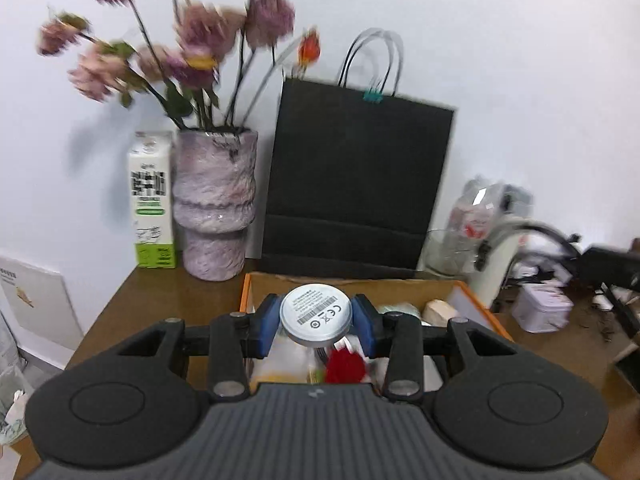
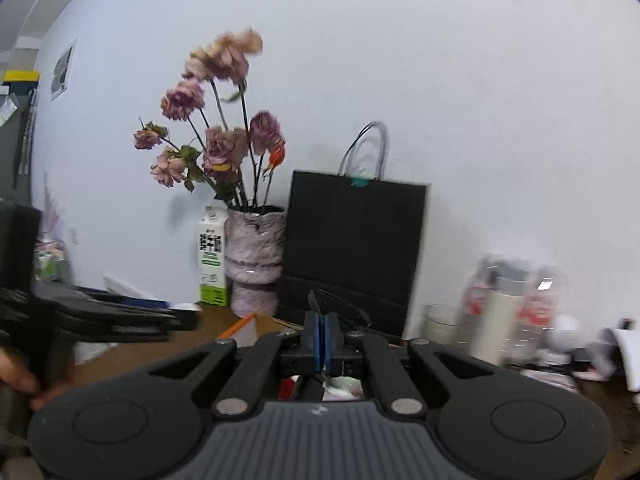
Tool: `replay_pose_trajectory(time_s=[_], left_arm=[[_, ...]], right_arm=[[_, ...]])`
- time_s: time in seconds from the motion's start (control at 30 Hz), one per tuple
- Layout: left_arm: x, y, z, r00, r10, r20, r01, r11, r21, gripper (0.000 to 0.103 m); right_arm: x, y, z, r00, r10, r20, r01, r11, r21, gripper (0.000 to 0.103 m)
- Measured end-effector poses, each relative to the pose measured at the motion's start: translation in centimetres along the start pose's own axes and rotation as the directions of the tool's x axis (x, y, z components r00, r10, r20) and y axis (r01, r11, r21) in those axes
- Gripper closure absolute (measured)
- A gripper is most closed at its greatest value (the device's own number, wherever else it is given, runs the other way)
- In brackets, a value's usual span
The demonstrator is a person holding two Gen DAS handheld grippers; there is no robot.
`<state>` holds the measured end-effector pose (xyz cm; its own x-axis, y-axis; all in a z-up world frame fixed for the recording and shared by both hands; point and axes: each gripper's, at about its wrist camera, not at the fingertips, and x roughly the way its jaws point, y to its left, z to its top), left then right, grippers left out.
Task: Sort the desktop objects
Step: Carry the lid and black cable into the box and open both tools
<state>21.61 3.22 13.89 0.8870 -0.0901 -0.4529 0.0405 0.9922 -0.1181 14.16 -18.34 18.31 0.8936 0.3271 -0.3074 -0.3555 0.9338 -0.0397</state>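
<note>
While my left claw (image 1: 316,322) grips a round silver disc (image 1: 315,315) between its blue pads (image 1: 267,326), the disc hangs above an open cardboard box (image 1: 472,300) with an orange rim. Its flat face, tilted toward the camera, carries fine print and small marks. Under it, the box holds a red fuzzy thing (image 1: 345,368), something yellow in clear wrap and a pale beige lump near the right wall. My right claw (image 2: 322,342) is pressed fully together, with thin dark cords (image 2: 340,306) rising from its pads; I cannot tell whether they are pinched. The box stands on a brown counter (image 1: 160,300). Behind it a black paper bag (image 1: 356,176) leans on the wall, beside a mottled pink vase (image 1: 214,204) of dried flowers and a milk carton (image 1: 152,200). To the right stands an empty glass (image 1: 448,252)
</note>
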Motion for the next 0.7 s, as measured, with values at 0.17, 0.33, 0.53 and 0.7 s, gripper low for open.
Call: replay_pose_trajectory(time_s=[0.17, 0.33, 0.53, 0.7], left_arm=[[9.7, -0.2, 1.0, 0.992, 0.042, -0.118, -0.04, 0.999, 0.02, 0.063], [17.4, -1.1, 0.6, 0.962, 0.154, -0.226, -0.122, 0.981, 0.15, 0.063], [20.2, 0.2, 0.4, 0.945, 0.13, -0.3, -0.1, 0.989, 0.112, 0.044], [17.5, 0.7, 1.3, 0.955, 0.1, -0.281, -0.082, 0.994, 0.077, 0.036]], right_arm=[[10.3, -2.7, 0.8, 0.984, 0.157, -0.083, -0.149, 0.985, 0.091, 0.102], [23.1, -9.7, -4.4, 0.93, 0.031, -0.367, 0.049, 0.977, 0.206, 0.102], [25.6, -10.6, -6.7, 0.879, -0.034, -0.475, 0.132, 0.976, 0.174, 0.095], [23.6, -10.2, -4.7, 0.89, -0.098, -0.445, 0.17, 0.978, 0.124, 0.072]])
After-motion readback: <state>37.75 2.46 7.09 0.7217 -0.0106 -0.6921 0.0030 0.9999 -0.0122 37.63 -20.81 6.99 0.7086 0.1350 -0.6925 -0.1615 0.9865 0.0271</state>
